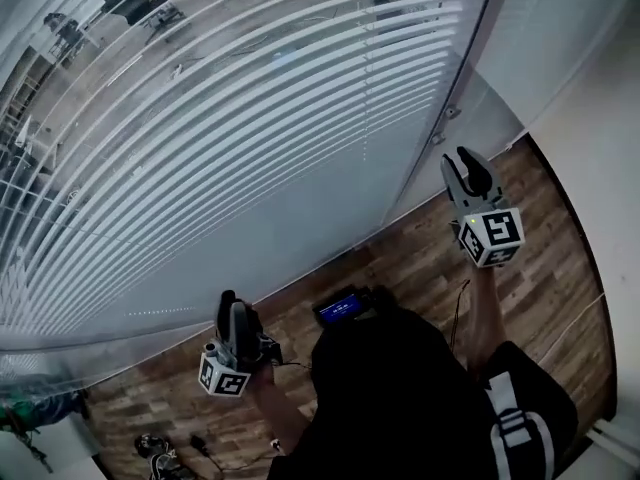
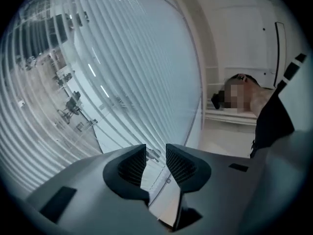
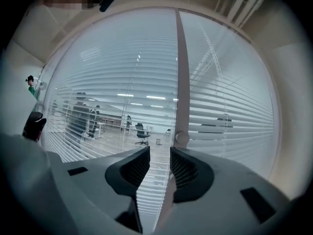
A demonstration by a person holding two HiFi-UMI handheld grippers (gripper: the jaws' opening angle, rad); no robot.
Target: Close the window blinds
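The window blinds (image 1: 250,118) cover the glass wall straight ahead, rising from the wooden floor (image 1: 560,268). The slats lie horizontal, long axis running side to side across the pane, stacked one above the other. They're tilted open enough that an office chair (image 3: 142,132) shows through them in the right gripper view. A vertical frame post (image 3: 182,72) splits the glass there, with a round knob (image 3: 182,138) on it. The left tool (image 1: 232,308) sits low, pointing at the blinds, with just a narrow gap and nothing in it. The right tool (image 1: 470,168) is higher, near the post, also narrowly apart and gripping nothing. Its cube (image 1: 492,236) shows black-and-white square markers.
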